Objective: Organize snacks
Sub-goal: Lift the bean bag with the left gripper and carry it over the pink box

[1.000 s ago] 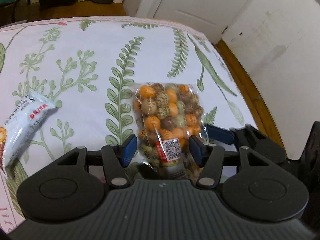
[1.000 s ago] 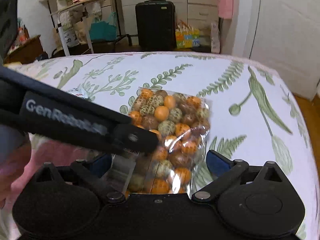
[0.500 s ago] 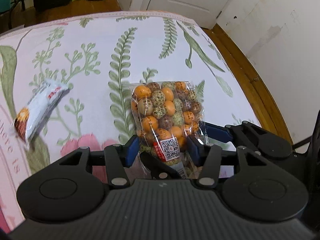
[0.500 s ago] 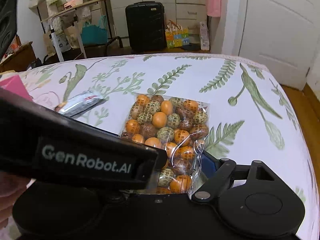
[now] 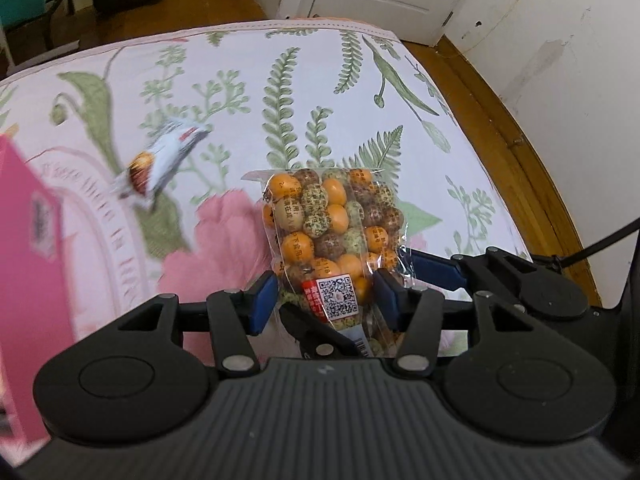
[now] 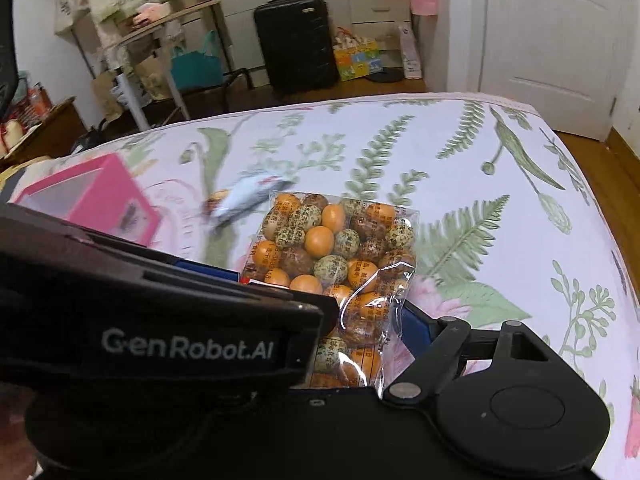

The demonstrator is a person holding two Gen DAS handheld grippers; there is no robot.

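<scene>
Two grippers clamp one clear bag of speckled candy eggs (image 5: 332,236): left gripper (image 5: 326,302) at its bottom, right gripper (image 6: 360,344) alongside, above the floral bedsheet (image 5: 248,80).

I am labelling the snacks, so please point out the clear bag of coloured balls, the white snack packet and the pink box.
clear bag of coloured balls (image 5: 332,220): left wrist view, middle of bag.
white snack packet (image 5: 164,156): left wrist view, blurred middle.
pink box (image 6: 96,196): right wrist view, side wall.
</scene>
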